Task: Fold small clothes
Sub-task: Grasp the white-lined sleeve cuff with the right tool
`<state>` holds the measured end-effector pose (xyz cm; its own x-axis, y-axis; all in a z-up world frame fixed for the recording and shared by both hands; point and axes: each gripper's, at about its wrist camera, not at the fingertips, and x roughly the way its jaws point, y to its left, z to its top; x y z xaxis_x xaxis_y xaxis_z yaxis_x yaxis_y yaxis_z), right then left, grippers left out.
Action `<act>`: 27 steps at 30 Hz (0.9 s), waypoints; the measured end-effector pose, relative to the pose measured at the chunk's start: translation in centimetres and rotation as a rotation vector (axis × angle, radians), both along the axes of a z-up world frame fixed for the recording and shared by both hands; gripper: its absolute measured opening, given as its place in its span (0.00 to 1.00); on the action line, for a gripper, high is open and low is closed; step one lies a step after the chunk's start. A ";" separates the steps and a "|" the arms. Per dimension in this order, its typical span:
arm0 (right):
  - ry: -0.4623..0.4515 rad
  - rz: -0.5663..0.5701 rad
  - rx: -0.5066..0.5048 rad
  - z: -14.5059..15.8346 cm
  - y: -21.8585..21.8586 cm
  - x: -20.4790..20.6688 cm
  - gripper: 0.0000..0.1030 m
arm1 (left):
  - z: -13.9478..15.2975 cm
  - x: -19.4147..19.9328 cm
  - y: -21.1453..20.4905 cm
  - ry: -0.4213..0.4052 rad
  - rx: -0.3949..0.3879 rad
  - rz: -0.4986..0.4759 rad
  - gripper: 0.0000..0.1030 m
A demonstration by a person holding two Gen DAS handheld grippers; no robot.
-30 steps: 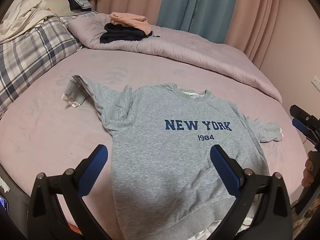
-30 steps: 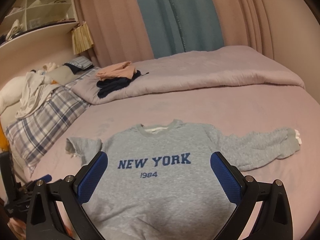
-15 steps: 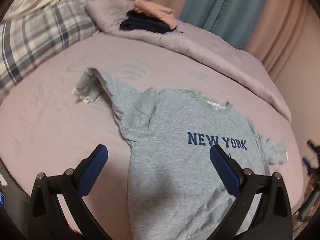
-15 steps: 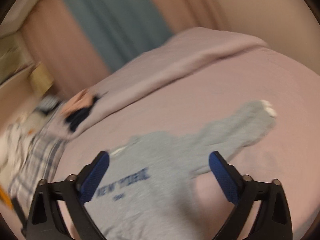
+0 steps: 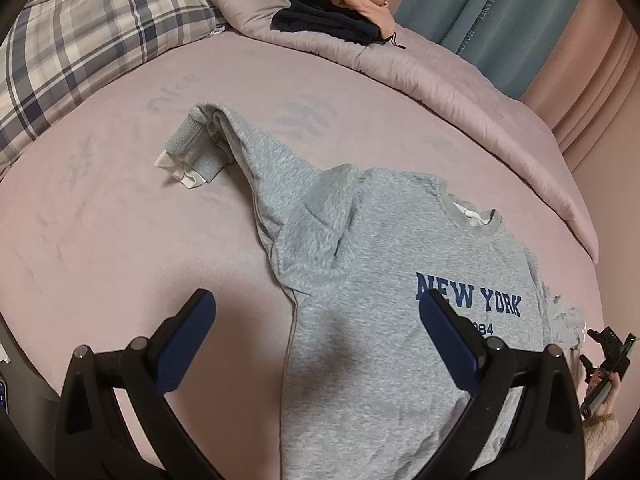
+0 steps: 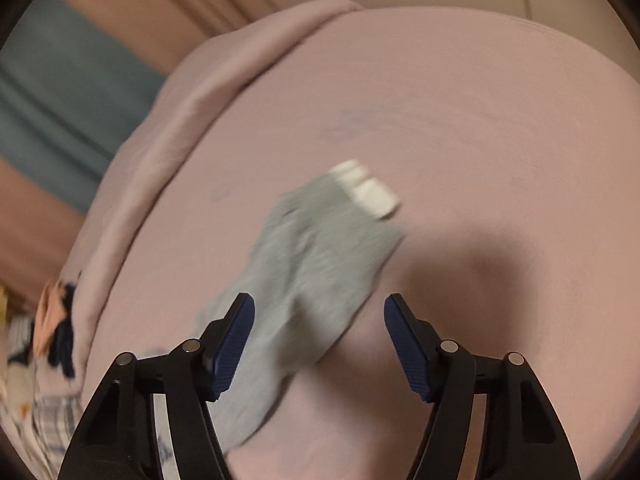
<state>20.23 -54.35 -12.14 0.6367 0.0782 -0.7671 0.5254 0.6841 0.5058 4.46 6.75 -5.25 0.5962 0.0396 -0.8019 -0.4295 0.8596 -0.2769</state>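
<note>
Both claws hang over the bed with nothing pinched. Left gripper [image 5: 314,324] stands wide open above the grey sweatshirt [image 5: 384,280], its blue ribbed pads [image 5: 182,344] apart from the fabric. Right gripper [image 6: 319,332] has its jaws closing, part-way in, with the sweatshirt's sleeve [image 6: 316,268] lying between them on the sheet but not pressed.

Sweatshirt is soft heathered fleece, spread front-up on the pink sheet [image 5: 120,220], navy block letters across the chest, ribbed collar and cuffs. Its far sleeve [image 5: 224,148] is crumpled, with a white inner cuff poking out. Folded dark and peach clothes [image 5: 336,12] sit on the quilted duvet [image 5: 460,80].

Right wrist view is motion-blurred; the hem is cut off by the lower edge.
</note>
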 end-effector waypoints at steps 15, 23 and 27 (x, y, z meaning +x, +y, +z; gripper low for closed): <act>-0.073 -0.045 0.016 -0.6 -3.4 1.0 0.17 | -0.3 -0.5 1.7 -0.011 -0.053 0.045 0.98; -0.269 0.183 -0.171 11.5 4.1 0.4 0.15 | 0.0 -1.3 2.4 -0.036 -0.066 0.045 0.98; -0.334 0.334 -0.226 15.2 10.7 1.3 0.15 | 0.3 -1.7 3.0 -0.045 -0.068 0.053 0.98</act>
